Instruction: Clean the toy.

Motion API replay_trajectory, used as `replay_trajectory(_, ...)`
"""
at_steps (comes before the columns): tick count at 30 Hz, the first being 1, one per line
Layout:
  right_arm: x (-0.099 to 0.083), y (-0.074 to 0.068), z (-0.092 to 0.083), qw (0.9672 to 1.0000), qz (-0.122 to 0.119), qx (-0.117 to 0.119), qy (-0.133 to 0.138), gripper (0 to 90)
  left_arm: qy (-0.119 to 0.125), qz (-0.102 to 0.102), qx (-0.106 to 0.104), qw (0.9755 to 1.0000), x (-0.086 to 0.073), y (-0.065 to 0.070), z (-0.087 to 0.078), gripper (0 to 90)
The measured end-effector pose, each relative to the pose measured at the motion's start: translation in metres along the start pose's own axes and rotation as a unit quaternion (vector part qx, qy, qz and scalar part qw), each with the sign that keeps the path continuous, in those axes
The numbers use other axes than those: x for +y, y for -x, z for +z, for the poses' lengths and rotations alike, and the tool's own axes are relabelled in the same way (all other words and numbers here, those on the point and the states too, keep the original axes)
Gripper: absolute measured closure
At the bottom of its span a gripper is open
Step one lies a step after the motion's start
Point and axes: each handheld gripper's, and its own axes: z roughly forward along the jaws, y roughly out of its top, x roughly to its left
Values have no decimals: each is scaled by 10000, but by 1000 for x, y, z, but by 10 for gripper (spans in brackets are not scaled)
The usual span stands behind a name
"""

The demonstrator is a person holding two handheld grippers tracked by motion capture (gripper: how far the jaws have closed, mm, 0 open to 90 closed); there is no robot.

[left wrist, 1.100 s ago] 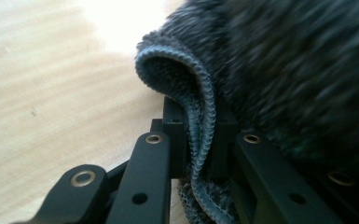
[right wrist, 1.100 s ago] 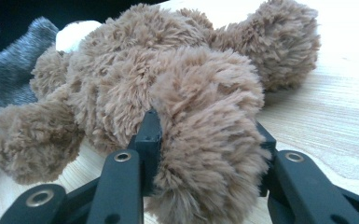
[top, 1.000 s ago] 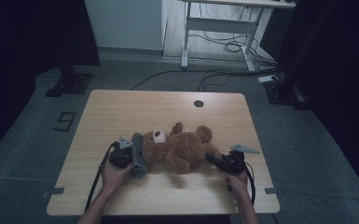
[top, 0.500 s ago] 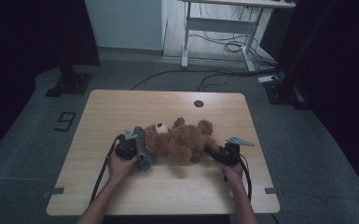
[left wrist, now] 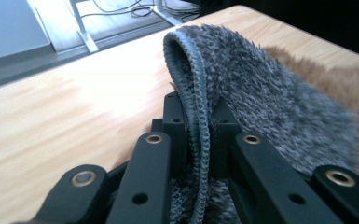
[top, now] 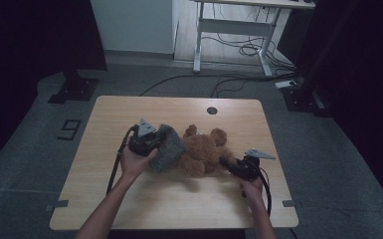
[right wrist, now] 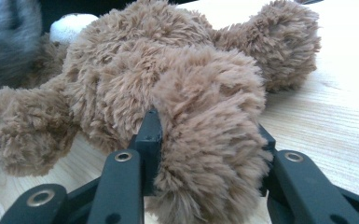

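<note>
A brown teddy bear lies on the wooden table, and a grey furry cloth covers its head end. My left gripper is shut on the stitched hem of the grey cloth and holds it raised off the table. Brown bear fur shows past the cloth. My right gripper is shut on one bear leg, its jaws sunk in the fur. The bear's body stretches away, with its white muzzle and the grey cloth beyond it.
A round cable hole sits near the table's far edge. A white desk frame with loose cables stands on the floor behind. A dark stand base lies beyond the far left corner. Bare tabletop stretches left and in front of the bear.
My left gripper has risen and moved away from the near edge, drawing the grey cloth up over the bear's head. The right gripper has kept its place on the leg.
</note>
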Motion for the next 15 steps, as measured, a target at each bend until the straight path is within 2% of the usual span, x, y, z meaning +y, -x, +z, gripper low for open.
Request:
replay_trajectory(2, -2, -1, -1, 10000, -23, 2, 9, 603, -126, 43, 26, 9999, 4, 6, 13, 803)
replay_trajectory(5, -3, 1, -3, 10000, -5, 37, 9, 602, -315, 171, 243, 9991, 1, 10, 31, 801)
replay_trajectory(8, -4, 0, -5, 10000, -20, 51, -22, 601, -293, 102, 289, 9991, -4, 5, 30, 802)
replay_trajectory(11, -4, 0, -6, 10000, -2, 31, -70, 601, -429, 74, 477, 9979, -11, -4, 27, 804)
replay_trajectory(15, -7, 0, -6, 10000, 38, 58, -71, 600, -548, -232, 439, 9973, -32, -19, 24, 806)
